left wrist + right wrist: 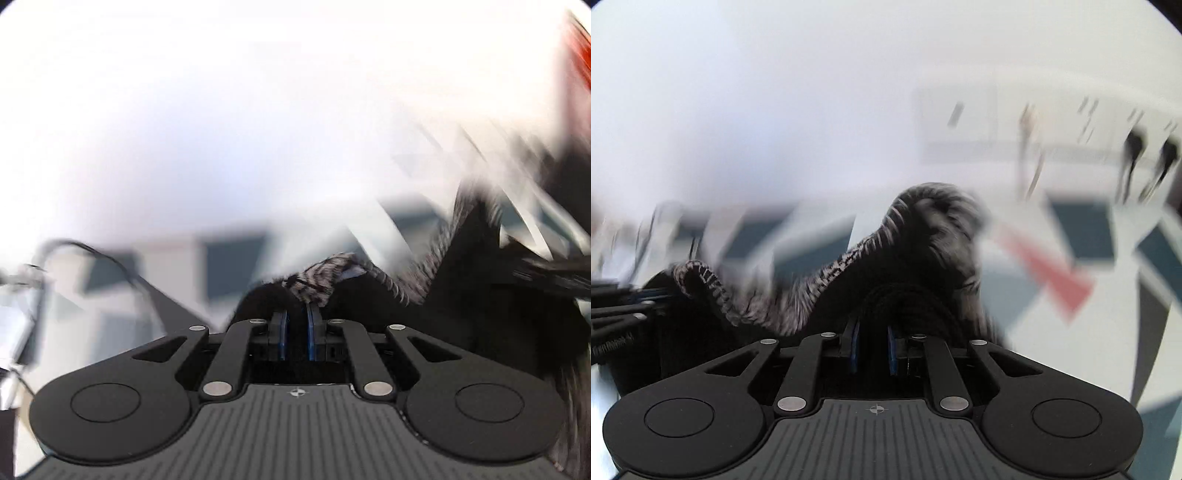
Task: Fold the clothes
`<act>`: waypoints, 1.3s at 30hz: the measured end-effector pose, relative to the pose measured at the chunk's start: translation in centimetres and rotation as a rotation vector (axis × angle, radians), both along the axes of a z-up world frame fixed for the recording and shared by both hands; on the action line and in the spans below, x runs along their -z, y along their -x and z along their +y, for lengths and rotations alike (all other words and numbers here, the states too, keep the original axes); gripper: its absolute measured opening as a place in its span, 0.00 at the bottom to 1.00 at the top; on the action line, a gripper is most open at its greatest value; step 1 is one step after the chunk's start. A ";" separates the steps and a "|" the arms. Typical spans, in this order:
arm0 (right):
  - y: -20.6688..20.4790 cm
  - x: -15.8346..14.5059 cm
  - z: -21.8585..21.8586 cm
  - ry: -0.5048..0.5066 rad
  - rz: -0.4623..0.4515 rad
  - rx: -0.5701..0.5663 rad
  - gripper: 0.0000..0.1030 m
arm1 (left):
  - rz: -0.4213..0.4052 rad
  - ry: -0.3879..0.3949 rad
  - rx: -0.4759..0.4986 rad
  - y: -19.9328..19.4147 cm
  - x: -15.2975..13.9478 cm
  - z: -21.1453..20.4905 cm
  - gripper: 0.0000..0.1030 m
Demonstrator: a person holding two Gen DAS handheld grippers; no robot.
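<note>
A dark garment with a grey-and-black ribbed knit edge (317, 282) hangs in the air between my two grippers. My left gripper (297, 314) is shut on a bunched bit of that ribbed edge, and the cloth trails off to the right (480, 295). My right gripper (873, 332) is shut on a black fold of the same garment (908, 302), whose ribbed edge (931, 210) humps up ahead of it. The left gripper (624, 299) shows at the left edge of the right wrist view, holding the far end. Both views are motion-blurred.
Below lies a floor of white, teal and red patches (1056, 273). A white wall (775, 92) fills the upper half of both views. Blurred dark shapes stand at the far right (1134, 155). A curved dark cable (92, 251) shows at the left.
</note>
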State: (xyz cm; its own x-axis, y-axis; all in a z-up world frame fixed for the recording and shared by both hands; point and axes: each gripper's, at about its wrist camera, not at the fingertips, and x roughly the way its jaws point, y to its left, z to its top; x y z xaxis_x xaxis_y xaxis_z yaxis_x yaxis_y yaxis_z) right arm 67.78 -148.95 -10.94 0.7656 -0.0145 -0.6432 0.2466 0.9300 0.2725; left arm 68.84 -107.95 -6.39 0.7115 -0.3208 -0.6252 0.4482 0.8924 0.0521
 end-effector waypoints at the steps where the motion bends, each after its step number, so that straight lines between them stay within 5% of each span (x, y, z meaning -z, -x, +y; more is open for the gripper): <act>1: 0.0 -1.2 -1.0 -0.029 -0.077 0.045 0.13 | -0.048 -0.016 -0.024 0.1 -0.4 0.4 0.11; 2: 0.3 -2.1 -1.8 -0.063 -0.146 0.086 0.13 | -0.096 -0.032 -0.047 0.1 -0.9 0.7 0.11; 4: 1.1 -3.0 -3.2 -0.138 -0.205 0.136 0.13 | -0.052 -0.060 -0.038 0.4 -0.3 1.1 0.14; 6: 1.2 -2.1 -3.5 -0.204 -0.155 0.113 0.13 | 0.034 -0.081 -0.006 0.9 1.2 1.3 0.24; 11: 1.7 1.7 -1.0 -0.222 -0.015 0.006 0.16 | 0.164 -0.102 0.045 3.7 4.3 1.5 0.30; 13: 1.8 2.6 0.3 -0.253 0.031 -0.050 0.30 | 0.229 -0.094 0.092 4.5 5.2 1.0 0.46; 14: 1.8 2.9 1.0 -0.259 0.060 -0.073 0.46 | 0.257 -0.095 0.122 4.8 5.5 0.7 0.63; 15: 1.9 3.0 1.7 -0.254 0.070 -0.086 0.56 | 0.261 -0.099 0.150 5.4 5.6 0.6 0.68; 21: 6.0 2.4 3.1 -0.223 0.056 -0.039 0.61 | 0.198 -0.132 0.229 10.2 5.0 1.5 0.73; 32: 17.1 4.0 2.2 -0.201 0.150 0.251 0.62 | 0.293 -0.057 0.028 14.4 5.4 11.3 0.74; 39: 20.8 4.7 5.3 -0.122 0.214 0.278 0.61 | 0.323 -0.015 -0.018 16.0 4.2 16.6 0.74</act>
State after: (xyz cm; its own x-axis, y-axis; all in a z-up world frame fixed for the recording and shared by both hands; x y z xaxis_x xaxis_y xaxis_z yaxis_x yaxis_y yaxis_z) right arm 47.01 -143.65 -15.62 0.5909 -0.1162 -0.7983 0.5489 0.7831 0.2923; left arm 52.79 -91.35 -10.58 0.4808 -0.2988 -0.8244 0.4275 0.9007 -0.0772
